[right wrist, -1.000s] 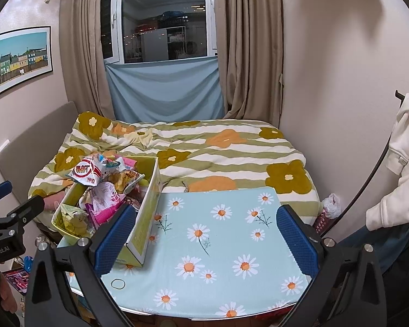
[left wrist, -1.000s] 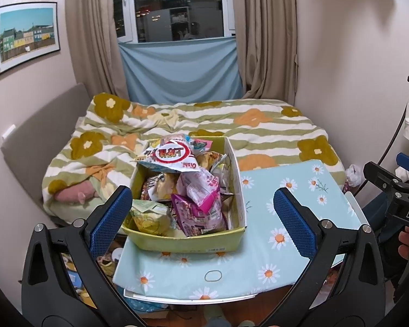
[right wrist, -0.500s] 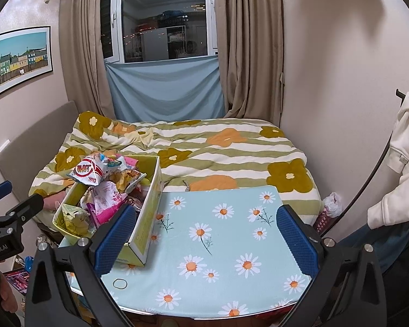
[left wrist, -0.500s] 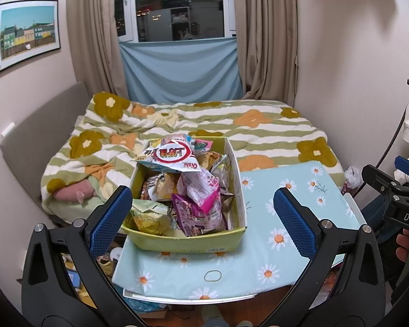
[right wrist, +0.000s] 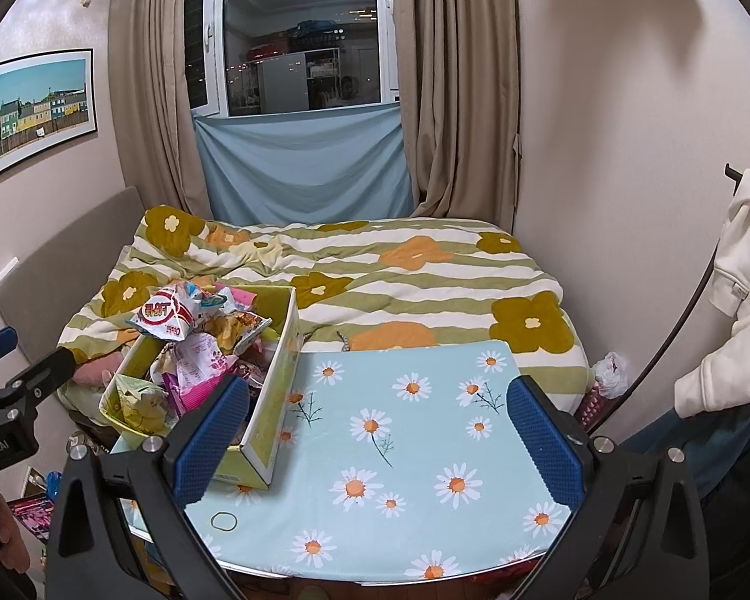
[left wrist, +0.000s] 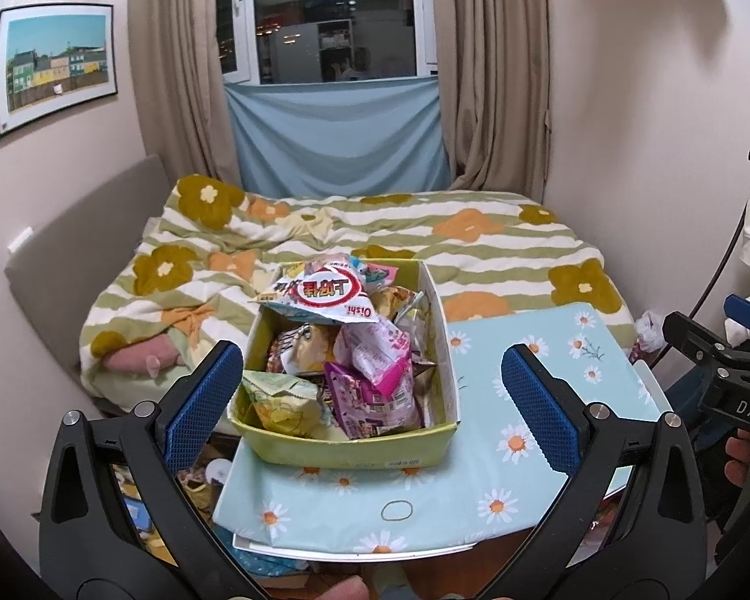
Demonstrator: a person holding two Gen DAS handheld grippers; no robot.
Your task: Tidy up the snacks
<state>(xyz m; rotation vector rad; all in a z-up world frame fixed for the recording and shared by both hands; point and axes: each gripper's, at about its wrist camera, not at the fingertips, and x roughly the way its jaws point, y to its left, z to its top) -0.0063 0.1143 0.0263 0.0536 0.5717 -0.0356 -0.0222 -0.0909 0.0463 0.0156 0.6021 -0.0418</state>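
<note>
A yellow-green cardboard box (left wrist: pixel 345 450) (right wrist: pixel 270 390) heaped with snack bags stands on the left part of a small table under a daisy-print cloth (left wrist: pixel 525 425) (right wrist: pixel 405 430). On top lies a white and red Oishi bag (left wrist: pixel 325 295) (right wrist: pixel 167 317); pink bags (left wrist: pixel 375 350) and a pale green bag (left wrist: pixel 280 400) fill the front. My left gripper (left wrist: pixel 370 400) hovers open in front of the box, its blue pads wide apart. My right gripper (right wrist: pixel 375 440) hangs open over the bare cloth, to the right of the box. Neither holds anything.
A rubber band (left wrist: pixel 396 511) (right wrist: pixel 223 520) lies on the cloth near the front edge. Behind the table is a bed with a flowered striped blanket (right wrist: pixel 400 275). A white garment (right wrist: pixel 740 270) hangs at the right wall. Clutter lies on the floor at the left (left wrist: pixel 200 475).
Both views shift only slightly; the grippers stay open and nothing on the table has moved.
</note>
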